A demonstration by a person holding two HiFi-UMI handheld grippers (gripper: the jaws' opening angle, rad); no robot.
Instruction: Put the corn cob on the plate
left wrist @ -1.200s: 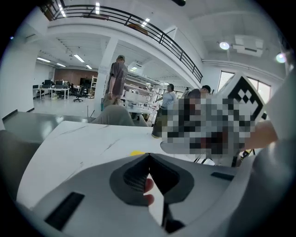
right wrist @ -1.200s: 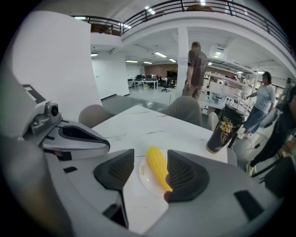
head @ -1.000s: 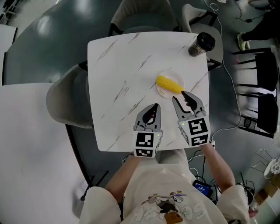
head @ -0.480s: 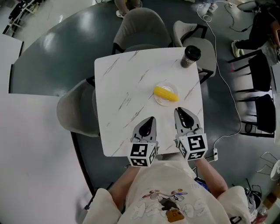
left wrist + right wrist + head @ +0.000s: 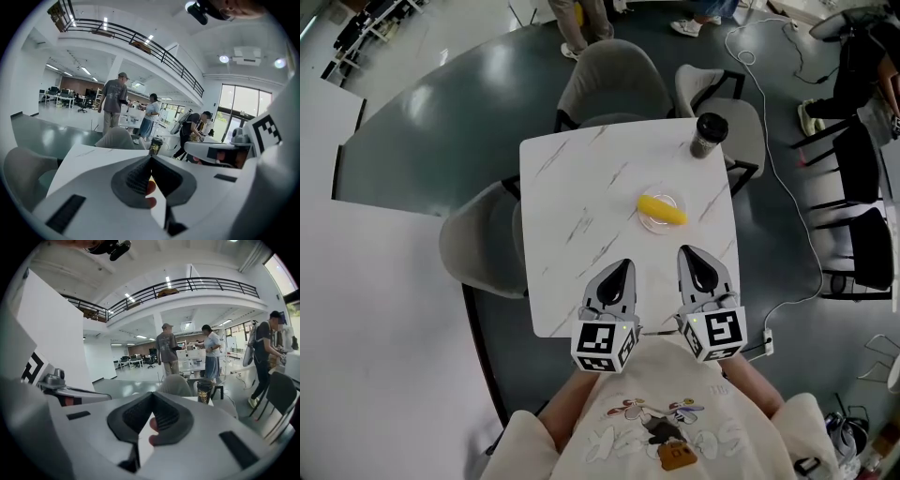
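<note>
**Corn is down, both grippers back off**

The corn cob (image 5: 661, 209) lies on the plate (image 5: 648, 225), well ahead of both sets of fingertips and touched by neither. The right gripper (image 5: 691, 255), spread just beside the cob a second ago, now has its jaws together on nothing. The left gripper (image 5: 622, 268) is closed and empty too. Both now sit back at the table (image 5: 572, 216) edge, so the placing looks done.

Corn cob (image 5: 662, 210) on plate (image 5: 648, 224)
</note>
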